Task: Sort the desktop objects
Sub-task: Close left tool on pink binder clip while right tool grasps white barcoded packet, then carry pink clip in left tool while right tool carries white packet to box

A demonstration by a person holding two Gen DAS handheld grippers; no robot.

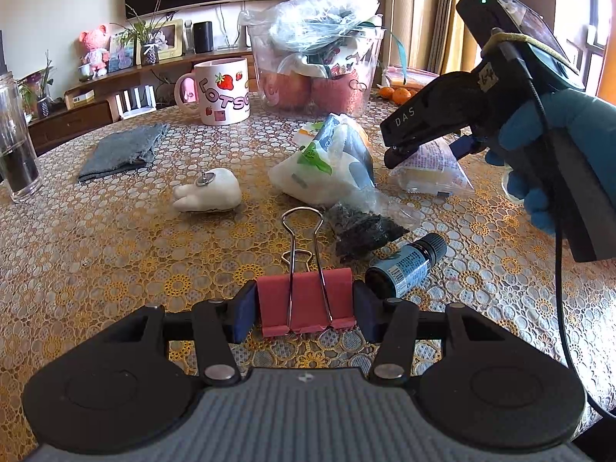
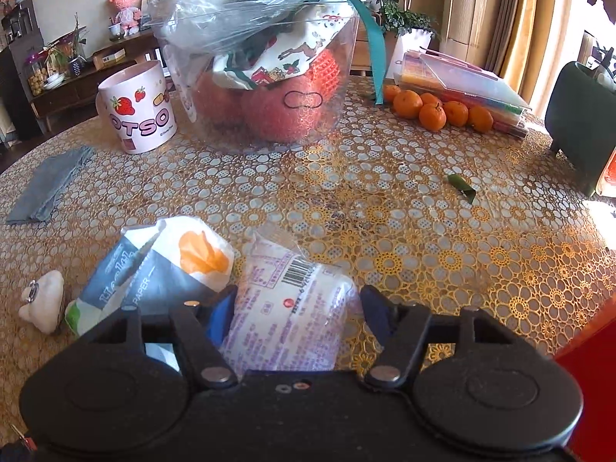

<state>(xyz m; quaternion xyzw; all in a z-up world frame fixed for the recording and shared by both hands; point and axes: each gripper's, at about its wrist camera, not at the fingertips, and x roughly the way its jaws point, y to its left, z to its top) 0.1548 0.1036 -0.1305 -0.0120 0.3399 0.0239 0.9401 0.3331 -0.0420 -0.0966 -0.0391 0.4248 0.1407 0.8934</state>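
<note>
The red clip [image 1: 306,302] is being squeezed by the left gripper [image 1: 306,308]; the right gripper [image 2: 298,315] is being held open around a packet [image 2: 288,308]; most things ahead are still being left unsorted.

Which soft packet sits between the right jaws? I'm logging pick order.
The clear-wrapped packet with purple print and a barcode, lying between the open right gripper. The grey-and-white tissue pack with the orange mark lies left of it, outside.

The right hand-held gripper [image 2: 298,310] hangs low over the tabletop [image 2: 423,231], its fingers spread either side of a clear snack packet [image 2: 288,319]. A tissue pack [image 2: 161,269] lies just left, a white tooth charm [image 2: 44,300] farther left. Beyond stand a mug [image 2: 138,106], a clear tub [image 2: 269,77] and tangerines [image 2: 439,109].
</note>
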